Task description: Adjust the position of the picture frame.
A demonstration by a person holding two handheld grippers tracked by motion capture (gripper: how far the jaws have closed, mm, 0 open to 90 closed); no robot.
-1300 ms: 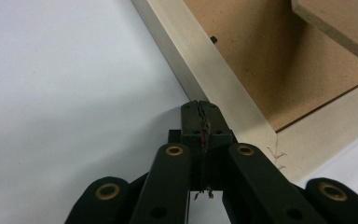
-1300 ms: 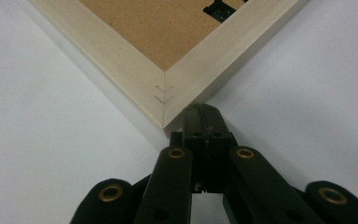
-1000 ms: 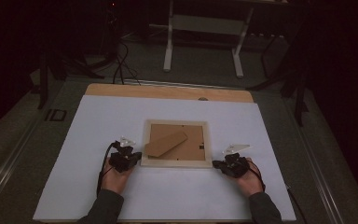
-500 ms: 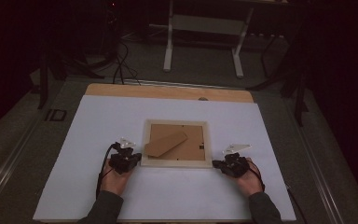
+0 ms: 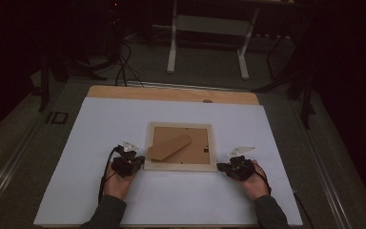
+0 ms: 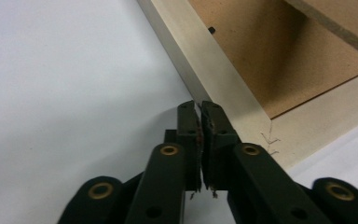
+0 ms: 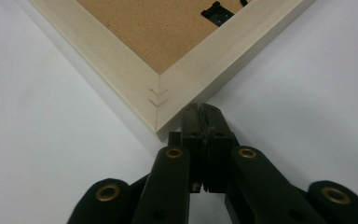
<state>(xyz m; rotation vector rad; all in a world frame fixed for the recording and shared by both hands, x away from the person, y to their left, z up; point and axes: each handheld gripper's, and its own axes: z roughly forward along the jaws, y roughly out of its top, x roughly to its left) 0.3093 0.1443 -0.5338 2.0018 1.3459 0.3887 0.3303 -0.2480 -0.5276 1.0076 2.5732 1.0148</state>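
A square picture frame of pale wood (image 5: 180,146), lying face down with its brown fibreboard backing (image 5: 198,143) upward, is serving as the landmark on the white sheet (image 5: 100,129) that is covering the wooden table (image 5: 124,92). A brown fibreboard stand flap (image 5: 169,146) is lying tilted across the left part of that backing, and small black retaining clips (image 7: 216,12) are sitting at the inner edge of the frame. The left gripper (image 5: 129,164) is resting on the sheet just beside the frame's near left corner; in the left gripper view its black jaws are standing almost together, with a thin slit between the pads, the tips (image 6: 198,112) pointing at the frame's outer left edge just short of the stapled corner joint, and nothing is lying between them. Those jaws have just been opening by a trace. The right gripper (image 5: 229,168) is resting just beside the frame's near right corner; in the right gripper view its jaws are pressing together, empty, the tips (image 7: 202,112) lying right against the corner's outer edge, though contact cannot be confirmed. Each gripper is being held by one hand of the person, the left hand (image 5: 118,183) and the right hand (image 5: 254,183) both lying nearer the person than the frame.
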